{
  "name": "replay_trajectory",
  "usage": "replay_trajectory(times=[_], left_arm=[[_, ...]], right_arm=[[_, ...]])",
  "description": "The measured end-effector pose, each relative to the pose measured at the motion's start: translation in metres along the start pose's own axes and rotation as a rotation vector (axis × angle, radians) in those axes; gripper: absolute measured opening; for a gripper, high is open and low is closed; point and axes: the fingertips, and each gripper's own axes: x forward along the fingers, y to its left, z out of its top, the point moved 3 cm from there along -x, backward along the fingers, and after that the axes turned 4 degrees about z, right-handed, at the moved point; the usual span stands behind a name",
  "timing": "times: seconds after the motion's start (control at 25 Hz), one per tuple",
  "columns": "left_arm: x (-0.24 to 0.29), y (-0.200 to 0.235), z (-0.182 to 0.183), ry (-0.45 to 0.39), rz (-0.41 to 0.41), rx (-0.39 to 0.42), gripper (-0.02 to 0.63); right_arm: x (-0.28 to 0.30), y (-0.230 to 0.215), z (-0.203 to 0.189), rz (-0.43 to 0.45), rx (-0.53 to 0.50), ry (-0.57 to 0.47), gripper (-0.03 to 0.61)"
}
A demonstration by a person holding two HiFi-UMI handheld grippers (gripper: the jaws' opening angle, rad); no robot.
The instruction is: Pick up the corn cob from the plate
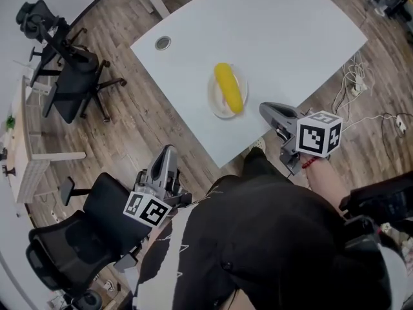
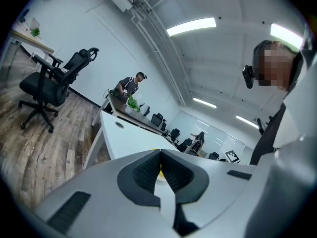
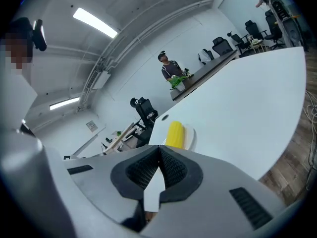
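Note:
A yellow corn cob (image 1: 228,87) lies on a small white plate (image 1: 216,104) near the front edge of the white table (image 1: 284,37). The right gripper view shows the same corn cob (image 3: 175,133) on its plate (image 3: 189,136), just beyond the jaws. My right gripper (image 1: 264,109) is shut and empty, with its tip over the table's front edge a little to the right of the plate. Off the table at the lower left, above the wood floor, my left gripper (image 1: 170,150) is also shut and empty. In the left gripper view its jaws hide all but a sliver of the corn.
The table has a round cable grommet (image 1: 163,42) near its left corner. Black office chairs stand on the floor at left (image 1: 71,76) and lower left (image 1: 84,237). Cables (image 1: 356,82) lie on the floor at right. A person (image 3: 171,69) stands behind a far desk.

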Motion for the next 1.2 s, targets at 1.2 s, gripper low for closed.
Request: replay_trajectory(times=[1.2], left_arm=[[0.029,0.069,0.014,-0.013,0.238,-0.061,0.012]], right_arm=[[0.141,-0.052,0.069,0.078,0.054,0.109,0.015]])
